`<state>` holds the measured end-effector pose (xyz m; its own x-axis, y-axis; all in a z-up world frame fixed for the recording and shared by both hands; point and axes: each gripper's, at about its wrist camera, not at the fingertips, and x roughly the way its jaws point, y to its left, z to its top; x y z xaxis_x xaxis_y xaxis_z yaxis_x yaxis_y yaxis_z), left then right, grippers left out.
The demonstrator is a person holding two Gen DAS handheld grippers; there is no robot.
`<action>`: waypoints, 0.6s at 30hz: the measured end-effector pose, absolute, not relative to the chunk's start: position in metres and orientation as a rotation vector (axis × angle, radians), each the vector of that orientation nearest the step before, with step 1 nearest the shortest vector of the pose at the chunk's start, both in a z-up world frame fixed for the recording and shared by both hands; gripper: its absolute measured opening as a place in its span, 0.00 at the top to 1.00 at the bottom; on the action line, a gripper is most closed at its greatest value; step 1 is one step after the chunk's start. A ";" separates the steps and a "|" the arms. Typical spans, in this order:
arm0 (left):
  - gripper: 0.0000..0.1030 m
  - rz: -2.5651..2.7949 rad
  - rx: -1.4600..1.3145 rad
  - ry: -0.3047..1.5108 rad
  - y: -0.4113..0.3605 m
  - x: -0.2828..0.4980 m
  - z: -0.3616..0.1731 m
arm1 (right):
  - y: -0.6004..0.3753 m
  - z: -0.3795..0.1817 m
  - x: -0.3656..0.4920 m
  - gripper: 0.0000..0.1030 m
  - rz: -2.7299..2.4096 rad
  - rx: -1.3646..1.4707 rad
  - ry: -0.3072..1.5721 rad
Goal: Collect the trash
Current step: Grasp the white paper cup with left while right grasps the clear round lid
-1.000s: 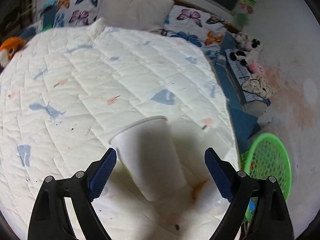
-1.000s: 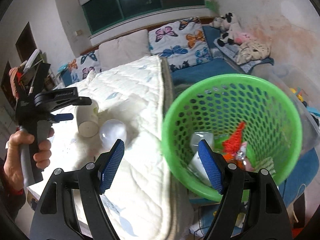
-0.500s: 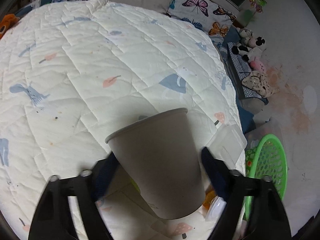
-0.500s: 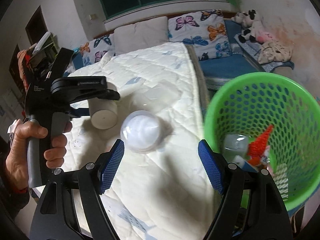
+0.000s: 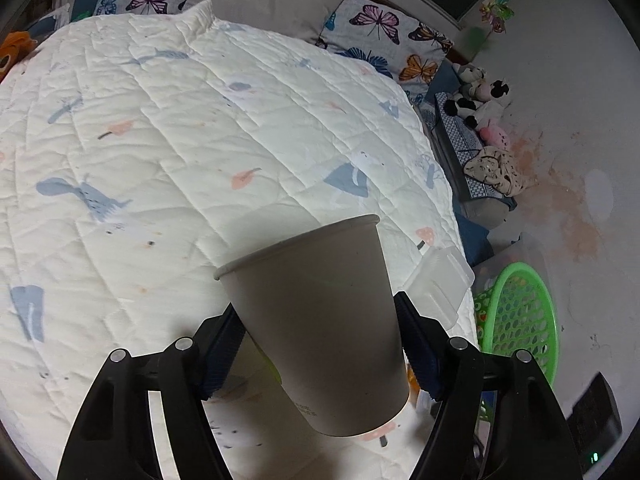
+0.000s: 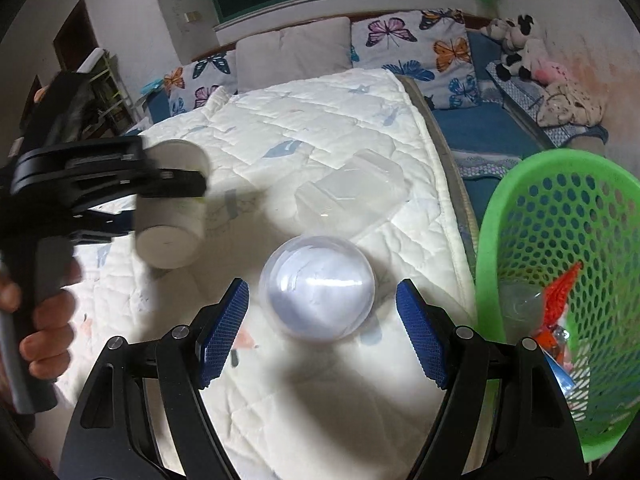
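Note:
A white paper cup [image 5: 316,300] sits tilted between the blue pads of my left gripper [image 5: 320,344]. Its jaws are closing and both pads press on the cup's sides. The right wrist view shows the same cup [image 6: 170,236] held above the white quilt. A clear plastic dome [image 6: 318,286] lies on the quilt, just ahead of my right gripper [image 6: 322,330]. That gripper is open, with its pads on either side of the dome and not touching it. The green mesh basket [image 6: 488,248] stands at the right, off the bed's edge, with a bottle and red scraps inside.
A clear plastic box [image 6: 352,192] lies on the quilt beyond the dome, near the bed's right edge [image 5: 438,284]. The basket [image 5: 516,270] stands on the floor beside the bed. Pillows and plush toys line the far side. A person's hand [image 6: 44,320] grips the left tool.
The left jaws closed onto the cup, which now fills the view, tilted. My right gripper swung left from above the basket to the clear dome and came closer to it.

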<state>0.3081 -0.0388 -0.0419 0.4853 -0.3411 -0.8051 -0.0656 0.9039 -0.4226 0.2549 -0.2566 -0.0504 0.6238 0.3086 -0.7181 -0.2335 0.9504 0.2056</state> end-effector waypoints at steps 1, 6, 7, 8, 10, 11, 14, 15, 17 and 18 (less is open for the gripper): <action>0.32 -0.174 -0.428 1.056 -0.037 0.307 -0.041 | -0.257 -0.052 0.258 0.29 0.312 0.107 0.848; 0.32 -0.166 -0.396 1.043 -0.032 0.302 -0.036 | -0.256 -0.057 0.261 0.41 0.320 0.122 0.855; 0.32 -0.167 -0.395 1.042 -0.031 0.300 -0.036 | -0.255 -0.055 0.259 0.41 0.320 0.116 0.848; 0.32 -0.167 -0.394 1.042 -0.030 0.299 -0.036 | -0.255 -0.054 0.258 0.41 0.322 0.114 0.844; 0.32 -0.169 -0.394 1.041 -0.030 0.298 -0.035 | -0.256 -0.050 0.253 0.42 0.327 0.111 0.832; 0.32 -0.170 -0.392 1.040 -0.030 0.297 -0.035 | -0.256 -0.048 0.250 0.42 0.328 0.109 0.828; 0.32 -0.180 -0.388 1.041 -0.032 0.293 -0.032 | -0.262 -0.040 0.241 0.42 0.319 0.107 0.810; 0.32 -0.183 -0.387 1.040 -0.033 0.292 -0.031 | -0.266 -0.037 0.238 0.42 0.314 0.111 0.804; 0.32 -0.194 -0.385 1.036 -0.036 0.290 -0.028 | -0.276 -0.030 0.232 0.42 0.298 0.119 0.793; 0.32 -0.201 -0.379 1.032 -0.039 0.288 -0.025 | -0.280 -0.027 0.230 0.42 0.290 0.120 0.788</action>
<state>0.2881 -0.0392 -0.0250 0.5027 -0.3375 -0.7959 -0.0144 0.9173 -0.3981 0.2300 -0.2804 -0.0273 0.6679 0.3005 -0.6809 -0.2118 0.9538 0.2132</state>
